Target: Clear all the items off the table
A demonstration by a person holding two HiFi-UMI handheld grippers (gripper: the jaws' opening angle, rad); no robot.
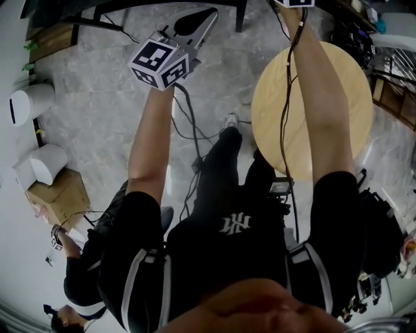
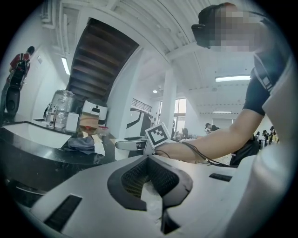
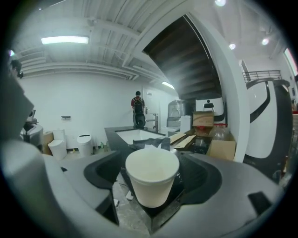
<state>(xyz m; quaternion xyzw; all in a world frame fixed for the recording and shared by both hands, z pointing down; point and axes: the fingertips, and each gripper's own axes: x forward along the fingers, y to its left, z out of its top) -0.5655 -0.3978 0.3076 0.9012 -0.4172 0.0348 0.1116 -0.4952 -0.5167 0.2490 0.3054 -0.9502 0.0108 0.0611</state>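
Note:
A white foam cup (image 3: pixel 152 176) stands upright between the jaws of my right gripper (image 3: pixel 152 179), its base on a black ledge (image 3: pixel 160 211). The pads sit a little clear of its sides, so this gripper is open around it. In the head view only its marker cube (image 1: pixel 292 2) shows at the top edge. My left gripper (image 2: pixel 150 160) has its tips together, shut; a pale patch low in the gap may be floor or paper. In the head view the left gripper (image 1: pixel 198 23) hangs over the floor, left of the round wooden table (image 1: pixel 312 110), whose visible top is bare.
Ahead lies a black counter (image 3: pixel 111 135) with a white sink (image 3: pixel 135 135), a dark cloth (image 3: pixel 157 143), cardboard boxes (image 3: pixel 205 119) and a water jug (image 2: pixel 60 109). A person (image 3: pixel 138 111) stands behind it. Cables (image 1: pixel 195 133) trail over the marble floor; another person (image 1: pixel 78 260) crouches at lower left.

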